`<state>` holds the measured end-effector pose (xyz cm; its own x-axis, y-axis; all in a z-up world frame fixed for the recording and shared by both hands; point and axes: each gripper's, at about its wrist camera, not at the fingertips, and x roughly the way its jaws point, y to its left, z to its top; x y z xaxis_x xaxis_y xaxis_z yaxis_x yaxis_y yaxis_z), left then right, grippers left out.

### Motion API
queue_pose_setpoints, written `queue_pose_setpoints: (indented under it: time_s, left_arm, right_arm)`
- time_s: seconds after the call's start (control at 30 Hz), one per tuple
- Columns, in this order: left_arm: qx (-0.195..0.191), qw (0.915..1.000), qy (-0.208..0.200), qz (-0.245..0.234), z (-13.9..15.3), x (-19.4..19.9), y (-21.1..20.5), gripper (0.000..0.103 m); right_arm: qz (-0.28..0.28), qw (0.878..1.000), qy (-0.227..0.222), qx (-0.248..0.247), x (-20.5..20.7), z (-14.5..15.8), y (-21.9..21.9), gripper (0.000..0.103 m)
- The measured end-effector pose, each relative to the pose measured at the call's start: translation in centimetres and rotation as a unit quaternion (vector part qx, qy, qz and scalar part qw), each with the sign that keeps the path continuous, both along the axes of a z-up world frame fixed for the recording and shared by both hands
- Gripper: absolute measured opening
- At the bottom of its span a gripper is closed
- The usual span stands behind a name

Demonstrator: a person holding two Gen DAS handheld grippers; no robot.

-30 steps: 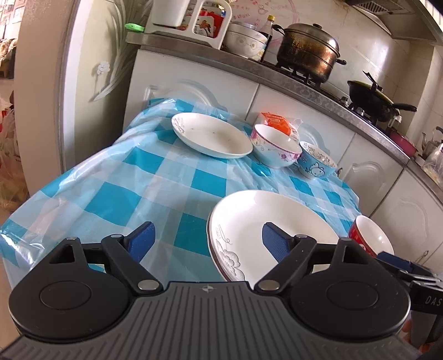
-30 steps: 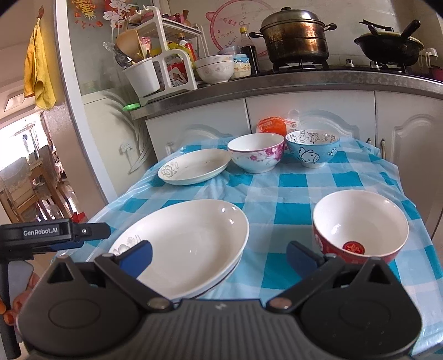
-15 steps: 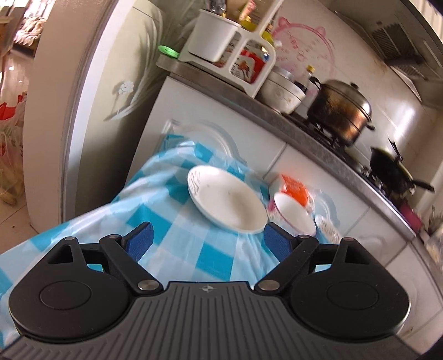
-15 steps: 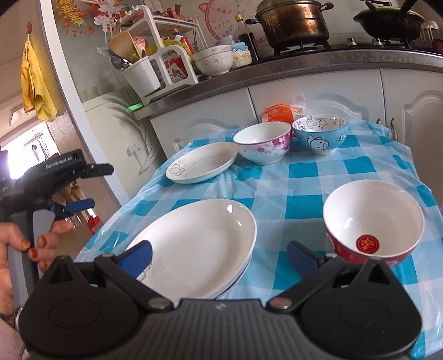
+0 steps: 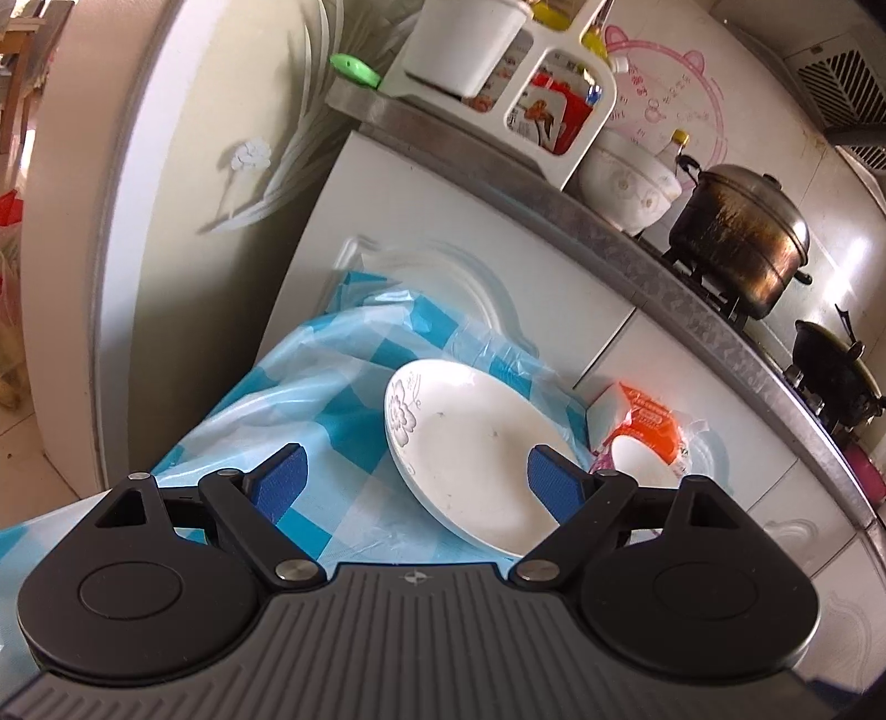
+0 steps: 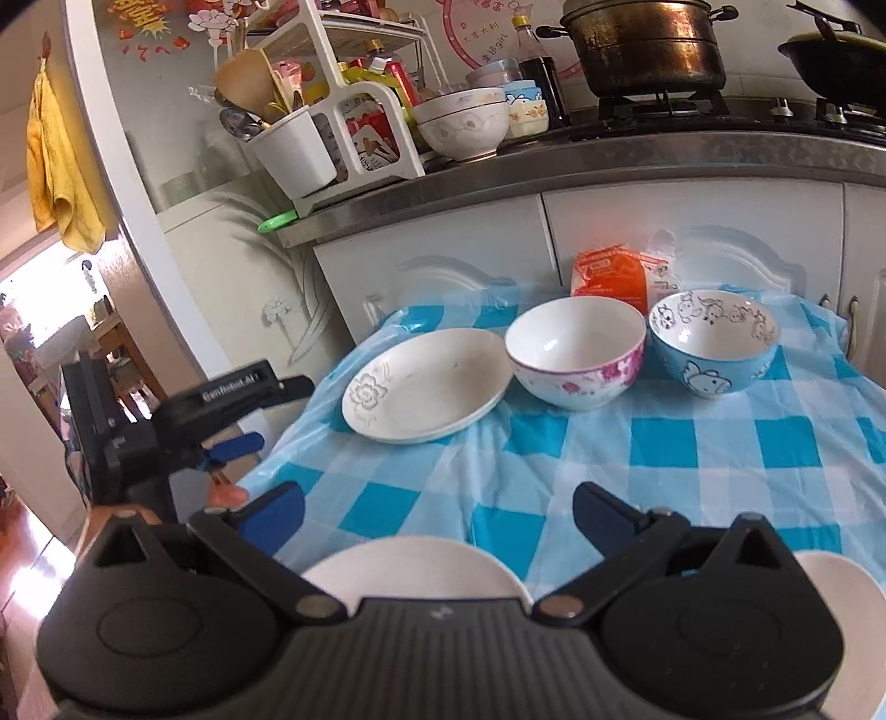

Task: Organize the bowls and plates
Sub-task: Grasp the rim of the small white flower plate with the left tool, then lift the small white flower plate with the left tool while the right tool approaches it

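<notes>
A small white plate (image 5: 470,448) with a grey flower print lies at the far left of the blue-checked table; it also shows as the small plate (image 6: 426,385). My left gripper (image 5: 415,479) hovers open just short of it, with the plate's near rim between the fingers' line; in the right wrist view the left gripper (image 6: 271,415) sits off the table's left edge. Right of the plate stand a pink-flowered bowl (image 6: 576,349) and a blue cartoon bowl (image 6: 714,343). My right gripper (image 6: 437,509) is open above a large white plate (image 6: 415,565). A red bowl's rim (image 6: 830,581) peeks out at lower right.
An orange packet (image 6: 609,274) leans behind the bowls against white cabinets (image 6: 443,249). The counter above holds a utensil rack (image 6: 332,138), stacked bowls (image 6: 462,119), a steel pot (image 6: 648,44) and a wok (image 6: 836,50). A person's hand (image 6: 221,490) holds the left gripper.
My left gripper swung up and forward from the large plate to the small plate at the far left. My right gripper moved forward, so the large plate and red bowl dropped to the view's bottom.
</notes>
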<state>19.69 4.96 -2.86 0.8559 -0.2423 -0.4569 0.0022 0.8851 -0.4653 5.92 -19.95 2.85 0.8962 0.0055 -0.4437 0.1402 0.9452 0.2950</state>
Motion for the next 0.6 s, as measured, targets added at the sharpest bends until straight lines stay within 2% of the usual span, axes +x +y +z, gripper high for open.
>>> queue_pose_setpoints:
  time_s: [0.2, 0.37, 0.47, 0.6]
  left_arm:
    - [0.006, 0.9996, 0.017, -0.024, -1.3, 2.0, 0.0, 0.103]
    - [-0.02, 0.9988, 0.036, -0.026, -2.1, 3.3, 0.7, 0.102]
    - [-0.03, 0.9981, 0.047, -0.027, -2.7, 3.9, 0.9, 0.099]
    - [-0.043, 0.9969, 0.054, -0.039, -3.1, 4.5, 0.5, 0.089]
  right_arm:
    - [0.028, 0.999, -0.009, 0.029, 6.0, 1.2, -1.9, 0.102]
    - [0.055, 0.998, 0.0, 0.031, 11.7, 1.6, -2.8, 0.102]
    - [0.061, 0.998, 0.005, 0.023, 15.1, 1.9, -3.2, 0.1]
    - [0.072, 0.997, 0.026, 0.015, 19.2, 2.0, -3.8, 0.097]
